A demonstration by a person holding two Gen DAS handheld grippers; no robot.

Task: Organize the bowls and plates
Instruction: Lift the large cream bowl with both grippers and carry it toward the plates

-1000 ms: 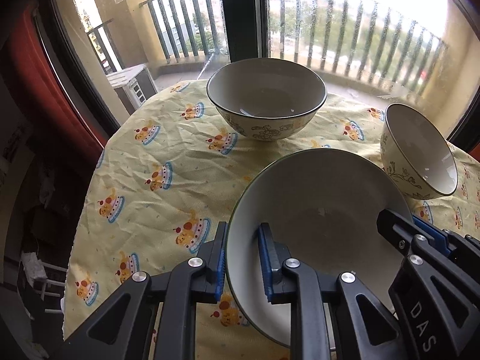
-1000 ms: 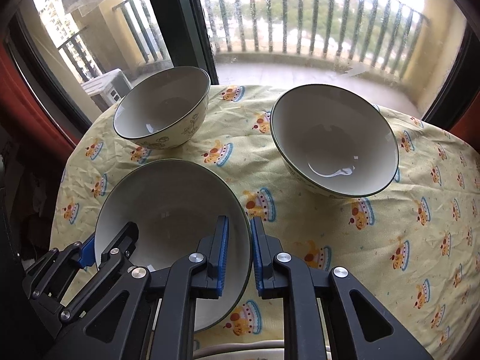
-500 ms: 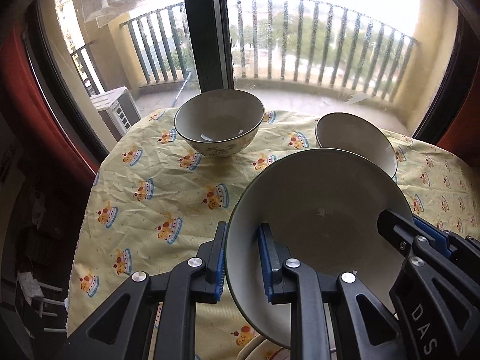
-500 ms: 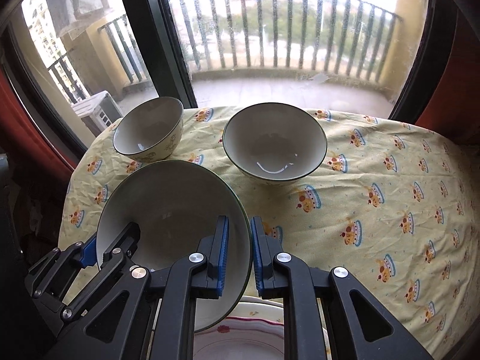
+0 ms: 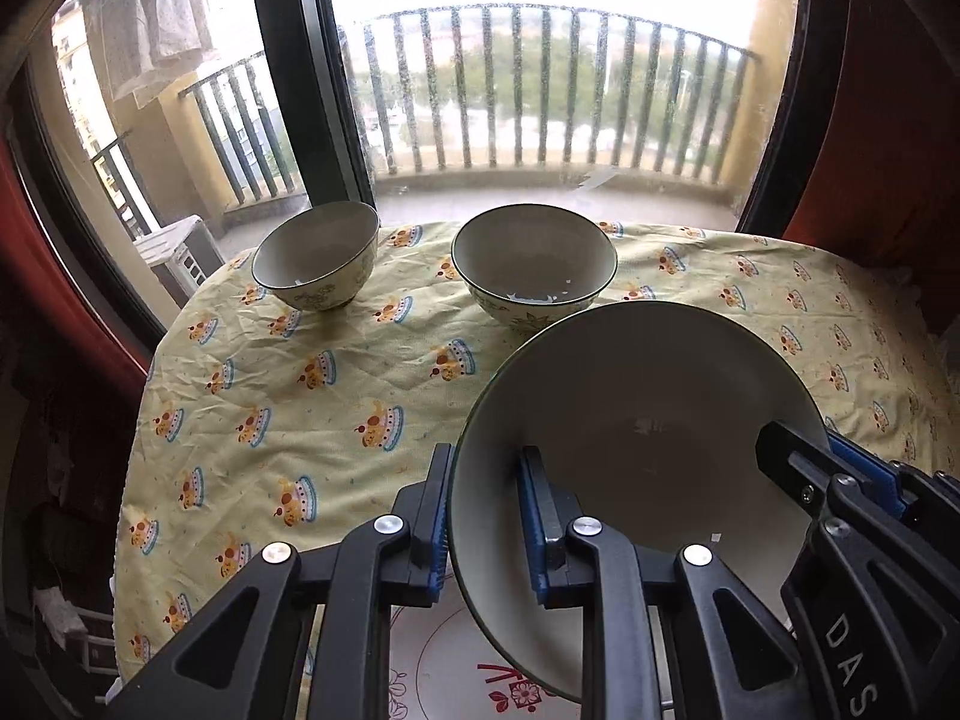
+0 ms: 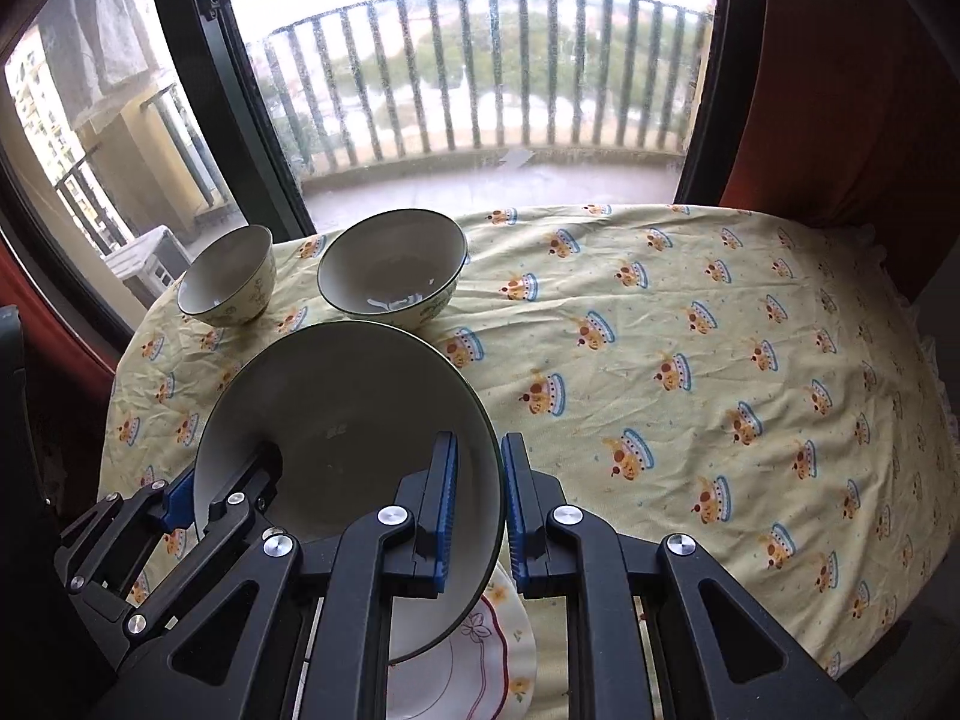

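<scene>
A large grey plate with a dark green rim hangs tilted above the table, gripped at both sides. My left gripper is shut on its left rim and my right gripper is shut on its right rim. Each gripper also shows in the other's view, the right gripper and the left gripper. Two patterned bowls stand at the table's far left: a smaller bowl and a wider bowl. Under the held plate lies a white plate with red flower print.
The round table wears a yellow cloth with cake prints. Its edge drops off at the left and right. Behind it are a window, a dark frame post and a balcony railing. A red curtain hangs at the right.
Both grippers have pulled back and up with the grey plate. The two bowls now look smaller and farther. The white flowered plate has come into view below the held plate.
</scene>
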